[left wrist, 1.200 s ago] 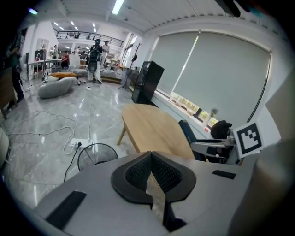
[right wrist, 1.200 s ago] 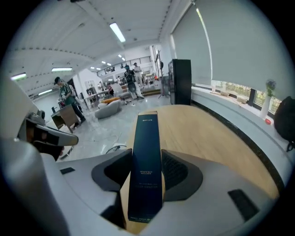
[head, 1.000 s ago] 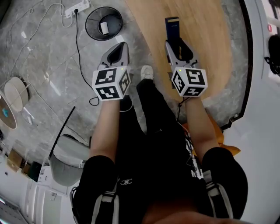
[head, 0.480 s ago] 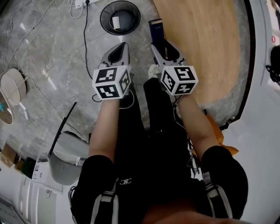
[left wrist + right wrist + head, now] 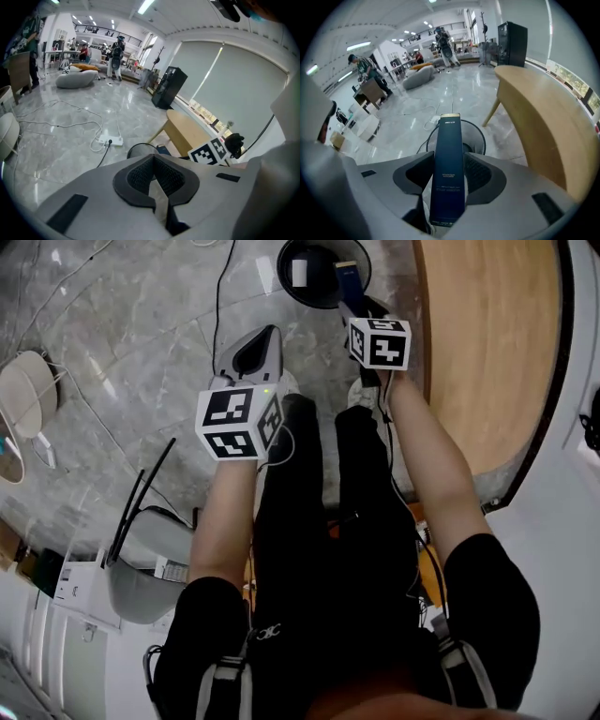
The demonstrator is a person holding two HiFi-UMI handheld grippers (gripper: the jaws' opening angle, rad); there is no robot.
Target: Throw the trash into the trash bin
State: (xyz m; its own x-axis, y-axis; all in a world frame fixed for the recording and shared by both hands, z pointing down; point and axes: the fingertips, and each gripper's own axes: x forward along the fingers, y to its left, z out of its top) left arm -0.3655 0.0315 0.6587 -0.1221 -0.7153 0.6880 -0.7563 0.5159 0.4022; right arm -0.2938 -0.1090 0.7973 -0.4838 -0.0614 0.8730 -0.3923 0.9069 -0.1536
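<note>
Over to the right gripper point(image 5: 357, 307) first: reaches out ahead of the person's feet, jaws pressed against both sides of a slim dark blue box point(image 5: 344, 279). Seen along that right gripper point(image 5: 449, 174), grips the dark blue box point(image 5: 448, 140) low on its length, leaving the gold-edged far end well out past the fingertips. Puts that far end right over the open mouth of the round black trash bin point(image 5: 319, 294) in the head view. Same story from the gripper's own camera: trash bin point(image 5: 477, 137) rim directly behind the box. Also picks out a white scrap point(image 5: 298, 273) lying inside the bin. Not released yet, then: gripped firm above the opening.

Now the left gripper point(image 5: 255, 351): hangs back nearer the body, above the grey marble floor point(image 5: 122, 362) and to the left of the bin. In its own view, left gripper point(image 5: 154, 180) with jaws closed right together and nothing between them. Catches the bin's rim point(image 5: 134, 149) just beyond the tips, plus a white power strip point(image 5: 111, 140) on the floor behind it. Off to the right, a curved wooden table point(image 5: 487, 352), close beside the bin.
</note>
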